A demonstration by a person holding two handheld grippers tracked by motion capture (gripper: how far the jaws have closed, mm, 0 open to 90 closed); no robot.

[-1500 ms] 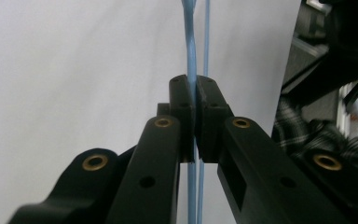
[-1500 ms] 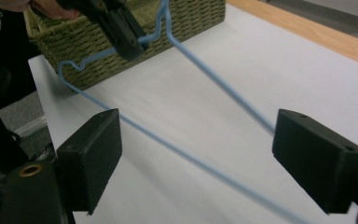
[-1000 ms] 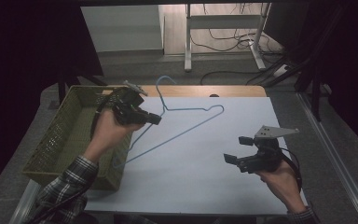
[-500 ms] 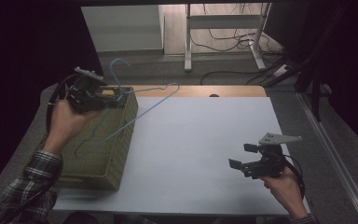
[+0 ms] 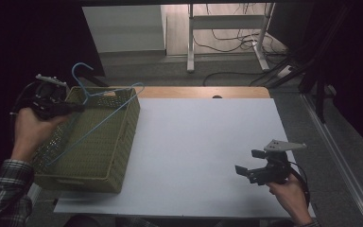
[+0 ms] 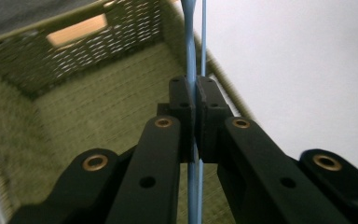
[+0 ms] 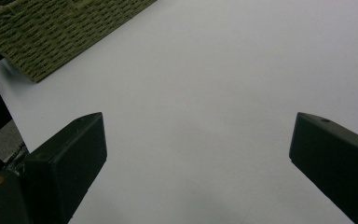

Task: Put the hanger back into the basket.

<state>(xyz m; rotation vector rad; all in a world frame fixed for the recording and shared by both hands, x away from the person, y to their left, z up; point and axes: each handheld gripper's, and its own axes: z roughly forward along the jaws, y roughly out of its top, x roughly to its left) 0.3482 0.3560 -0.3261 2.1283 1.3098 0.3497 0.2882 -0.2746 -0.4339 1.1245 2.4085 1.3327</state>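
Overhead, my left hand-held gripper point(image 5: 78, 108) pinches the blue wire hanger point(image 5: 105, 113) tight, holding it tilted over the woven basket point(image 5: 121, 142) at the desk's point(image 5: 203, 142) left edge; my right hand-held gripper point(image 5: 246, 171) hovers wide open, empty.

Cut off and blurred

Hanger point(image 6: 190, 42) wire clipped by top and bottom edges in left gripper view; basket point(image 6: 74, 140) weave smeared; basket point(image 7: 51, 32) corner cropped in right gripper view.

White table sheet point(image 5: 203, 142); cables point(image 5: 227, 35) on the floor beyond.
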